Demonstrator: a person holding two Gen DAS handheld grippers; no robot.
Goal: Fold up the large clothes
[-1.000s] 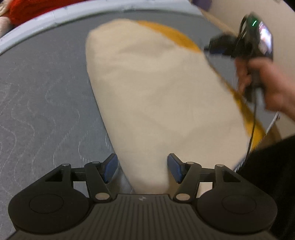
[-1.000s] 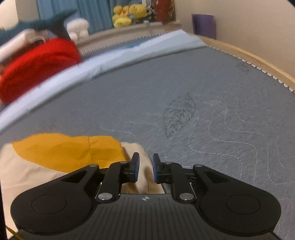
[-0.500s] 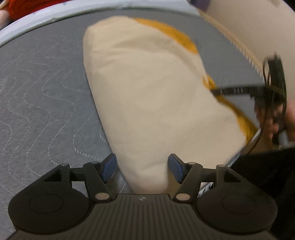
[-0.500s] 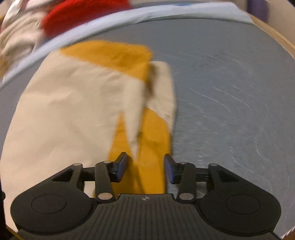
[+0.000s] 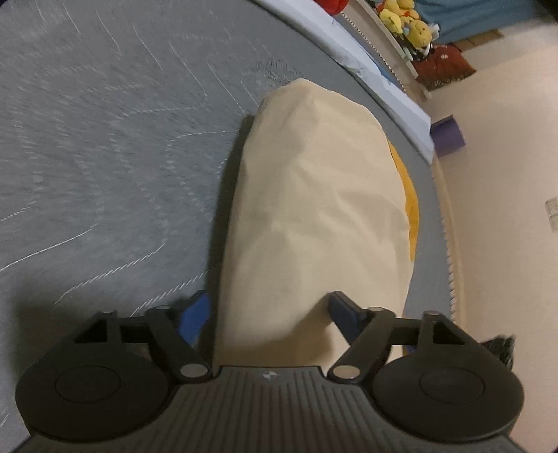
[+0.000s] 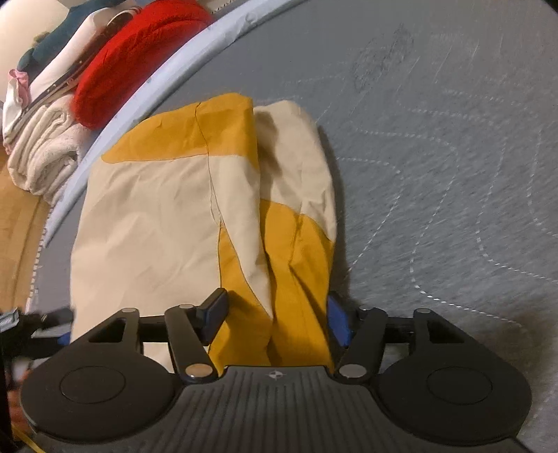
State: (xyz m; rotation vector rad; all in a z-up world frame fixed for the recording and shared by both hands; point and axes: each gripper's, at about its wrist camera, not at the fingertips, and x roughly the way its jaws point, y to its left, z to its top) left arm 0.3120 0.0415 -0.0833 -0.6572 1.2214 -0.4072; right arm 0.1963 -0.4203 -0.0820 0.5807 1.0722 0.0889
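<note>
A cream and mustard-yellow garment (image 5: 314, 209) lies folded on the grey quilted mattress (image 5: 104, 139). My left gripper (image 5: 268, 313) is open, its blue pads either side of the garment's near cream end. In the right wrist view the garment (image 6: 167, 209) shows cream and yellow panels with a bunched fold on its right side. My right gripper (image 6: 277, 319) is open and straddles the yellow near end of that fold.
A light blue sheet edge (image 6: 146, 90) borders the mattress. Beyond it lie a red knit (image 6: 129, 62) and folded towels (image 6: 42, 150). Plush toys (image 5: 408, 24) sit on a shelf, and a purple box (image 5: 448, 137) stands by the beige wall.
My right gripper opened from shut and came down over the garment's yellow fold. My left gripper stayed open at the cream end while its view swung to face the wall.
</note>
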